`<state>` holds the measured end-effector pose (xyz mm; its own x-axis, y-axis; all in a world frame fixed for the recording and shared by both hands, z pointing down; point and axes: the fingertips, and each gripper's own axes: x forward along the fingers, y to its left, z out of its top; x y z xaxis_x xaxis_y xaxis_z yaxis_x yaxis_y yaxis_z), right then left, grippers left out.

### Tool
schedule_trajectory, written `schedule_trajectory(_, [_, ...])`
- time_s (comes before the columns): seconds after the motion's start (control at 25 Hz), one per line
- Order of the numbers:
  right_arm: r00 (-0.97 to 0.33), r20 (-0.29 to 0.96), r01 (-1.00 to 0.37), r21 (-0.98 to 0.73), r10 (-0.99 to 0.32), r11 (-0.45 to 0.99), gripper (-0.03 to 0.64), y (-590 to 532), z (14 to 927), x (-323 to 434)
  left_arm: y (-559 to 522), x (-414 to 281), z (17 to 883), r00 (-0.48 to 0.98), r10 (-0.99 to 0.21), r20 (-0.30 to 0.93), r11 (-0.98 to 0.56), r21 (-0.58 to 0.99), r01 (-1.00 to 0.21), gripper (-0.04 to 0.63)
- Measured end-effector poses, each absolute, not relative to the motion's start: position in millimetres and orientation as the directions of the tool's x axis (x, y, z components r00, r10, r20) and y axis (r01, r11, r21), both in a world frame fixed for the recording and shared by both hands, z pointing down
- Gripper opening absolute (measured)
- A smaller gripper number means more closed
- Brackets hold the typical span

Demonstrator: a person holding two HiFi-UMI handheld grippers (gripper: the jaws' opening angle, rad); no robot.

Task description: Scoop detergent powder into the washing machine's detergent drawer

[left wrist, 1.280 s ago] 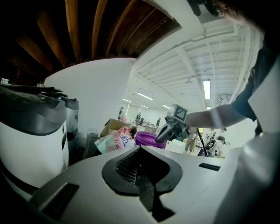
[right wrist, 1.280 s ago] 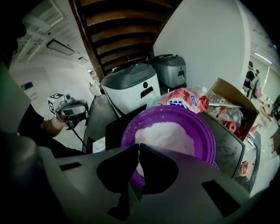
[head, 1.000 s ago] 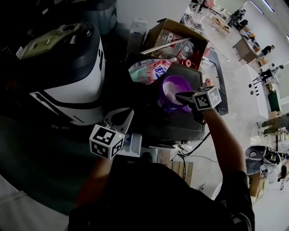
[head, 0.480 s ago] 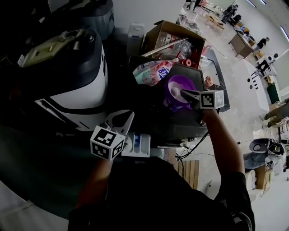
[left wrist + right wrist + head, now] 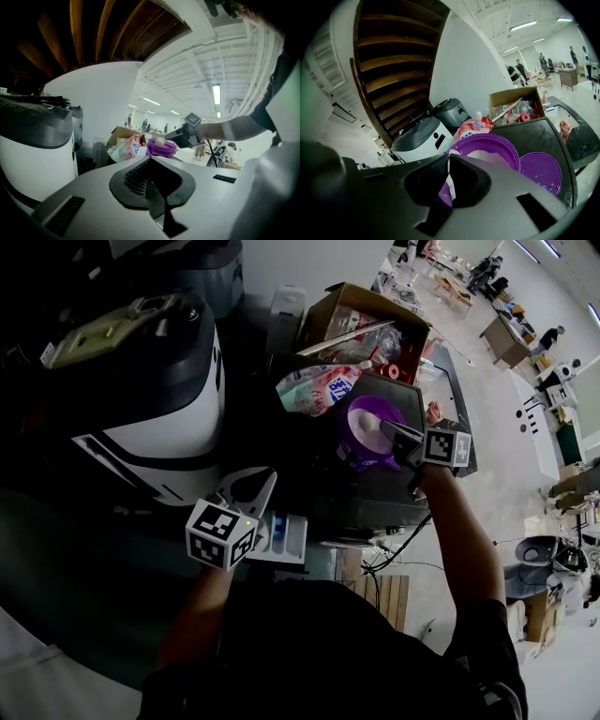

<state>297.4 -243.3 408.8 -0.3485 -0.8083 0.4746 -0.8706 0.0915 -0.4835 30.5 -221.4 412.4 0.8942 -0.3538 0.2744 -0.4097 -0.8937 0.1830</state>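
A purple tub [image 5: 368,432] of white powder [image 5: 485,158] stands on a black-topped machine [image 5: 375,498]. My right gripper [image 5: 386,430] hangs over the tub's rim, shut on a small white scoop [image 5: 160,140]; its handle shows as a white strip between the jaws [image 5: 448,174]. The white detergent drawer [image 5: 291,538], with blue inside, sticks out of the machine's front. My left gripper [image 5: 262,482] is just left of the drawer, shut with nothing in it [image 5: 151,158]. The tub's purple lid [image 5: 541,171] lies next to the tub.
A big white appliance with a dark top [image 5: 150,399] stands at the left. A pink refill bag [image 5: 314,388] and an open cardboard box [image 5: 370,320] of odds and ends lie behind the tub. Cables [image 5: 398,554] hang below the machine.
My right gripper has shifted slightly over the tub while still shut on the scoop. The left gripper has stayed beside the drawer.
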Motion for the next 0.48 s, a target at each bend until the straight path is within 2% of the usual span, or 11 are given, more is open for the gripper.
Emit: schedule_trajectory(0.48, [-0.425,0.332,-0.770,-0.622,-0.842,0.143,0.020,-210.4,396.6,307.3,-171.6,55.2,406.5,0.873,-0.408,0.268,-0.870,0.174,-0.460,0.008])
